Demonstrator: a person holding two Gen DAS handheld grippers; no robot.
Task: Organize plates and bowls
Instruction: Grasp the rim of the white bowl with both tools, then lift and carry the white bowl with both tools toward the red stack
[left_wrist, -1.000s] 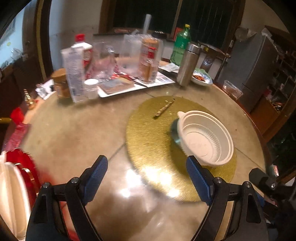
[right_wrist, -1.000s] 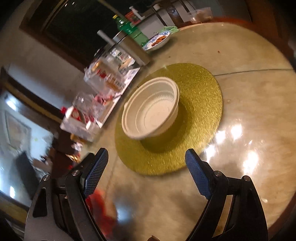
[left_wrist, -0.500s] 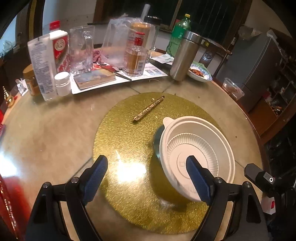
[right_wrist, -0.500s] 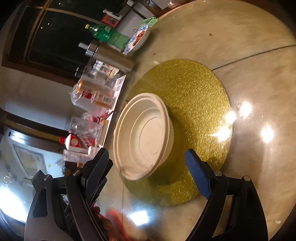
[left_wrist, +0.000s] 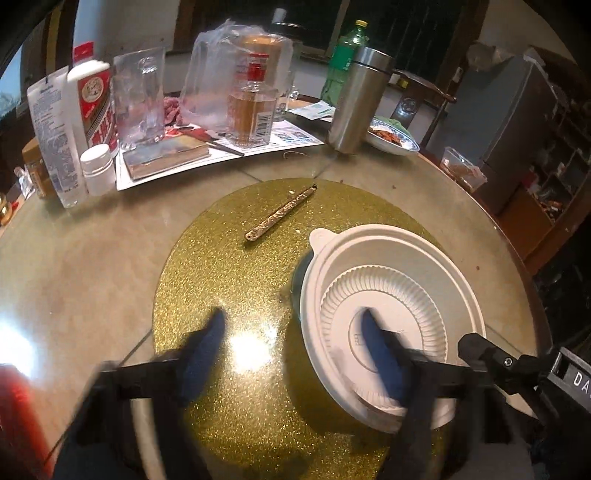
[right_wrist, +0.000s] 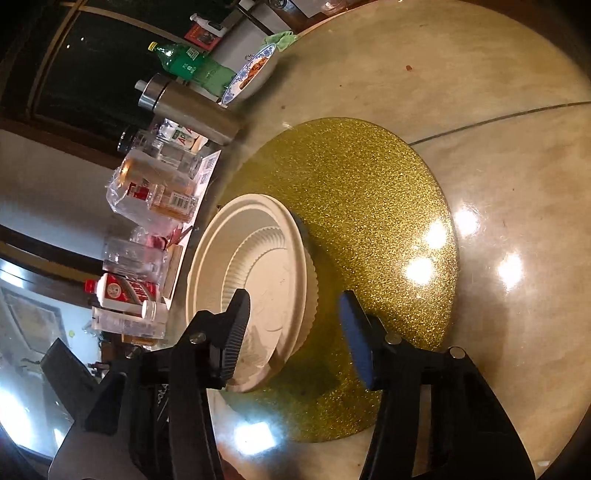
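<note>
The left claw (left_wrist: 291, 343) has just been closing; its right finger (left_wrist: 380, 354) sits inside the white bowl (left_wrist: 391, 306), the other outside over the gold mat (left_wrist: 229, 280), the rim between them, whether clenched on it I cannot tell. The right claw (right_wrist: 295, 332) has also been closing, one finger inside the bowl (right_wrist: 258, 280) and one outside its wall, not visibly pressing. The bowl tilts on the mat, which lies on the round counter (left_wrist: 74, 266). A gold stick (left_wrist: 280, 214) lies beyond; bottles, a steel flask (left_wrist: 354, 103) and a plate of food (left_wrist: 391, 138) stand further back
</note>
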